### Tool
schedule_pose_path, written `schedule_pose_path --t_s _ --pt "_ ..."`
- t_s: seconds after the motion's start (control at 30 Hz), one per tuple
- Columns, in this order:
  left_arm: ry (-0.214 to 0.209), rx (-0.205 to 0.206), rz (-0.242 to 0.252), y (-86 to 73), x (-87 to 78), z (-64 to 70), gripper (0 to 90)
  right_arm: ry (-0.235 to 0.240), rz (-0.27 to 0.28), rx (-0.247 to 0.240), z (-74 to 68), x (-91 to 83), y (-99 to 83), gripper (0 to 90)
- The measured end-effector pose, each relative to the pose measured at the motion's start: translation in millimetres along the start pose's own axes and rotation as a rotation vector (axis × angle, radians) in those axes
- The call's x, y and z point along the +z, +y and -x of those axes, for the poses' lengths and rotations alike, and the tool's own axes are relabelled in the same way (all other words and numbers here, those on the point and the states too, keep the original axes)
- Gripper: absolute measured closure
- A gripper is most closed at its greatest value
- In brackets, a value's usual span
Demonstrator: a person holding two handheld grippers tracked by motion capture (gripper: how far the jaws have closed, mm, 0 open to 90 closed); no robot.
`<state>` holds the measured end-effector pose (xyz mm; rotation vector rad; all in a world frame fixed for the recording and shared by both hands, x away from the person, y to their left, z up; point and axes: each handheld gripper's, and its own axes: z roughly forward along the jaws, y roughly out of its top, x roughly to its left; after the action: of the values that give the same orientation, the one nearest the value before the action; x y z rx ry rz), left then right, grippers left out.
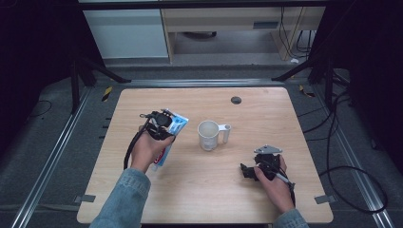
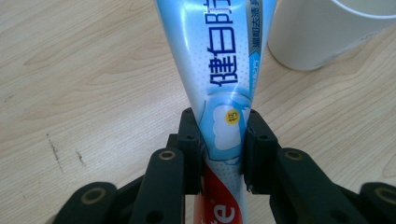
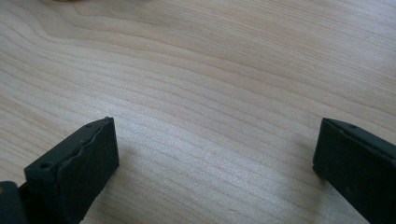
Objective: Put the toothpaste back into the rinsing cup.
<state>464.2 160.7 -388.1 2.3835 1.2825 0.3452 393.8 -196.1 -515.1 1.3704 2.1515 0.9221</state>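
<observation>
While you hold the tube, the step looks like carrying it to the cup.
Table: bare wood under both hands.
Cup: the landmark, upright, handle on its right.
Toothpaste tube: left of the cup, clamped in your left gripper.
Right gripper: jaws wide, idle, nearer you than the cup.
Next: likely lift and tip the tube into the cup.

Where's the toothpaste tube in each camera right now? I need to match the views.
High view: toothpaste tube left of centre on the table, under the left gripper.
Left gripper view: the tube runs up the middle, clamped between the black fingers.
Right gripper view: not in it.
Shared landmark: white cup, right of the tube in the high view, top right in the left gripper view.
</observation>
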Motion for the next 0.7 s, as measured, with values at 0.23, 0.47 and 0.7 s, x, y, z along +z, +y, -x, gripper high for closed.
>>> schedule_pose_path --t_s 0.23,0.47,0.7 --pt "0.002 0.006 0.022 4.5 -6.0 2.4 71.8 -0.001 0.000 0.000 0.0 0.0 0.0 0.4" --pt "0.006 0.014 0.064 11.4 -12.1 7.2 72.1 -0.001 0.001 0.000 0.0 0.1 0.0 0.4" --pt "0.031 0.032 0.144 15.3 -21.7 16.3 72.2 0.000 0.001 0.000 -0.1 0.1 0.0 0.4"
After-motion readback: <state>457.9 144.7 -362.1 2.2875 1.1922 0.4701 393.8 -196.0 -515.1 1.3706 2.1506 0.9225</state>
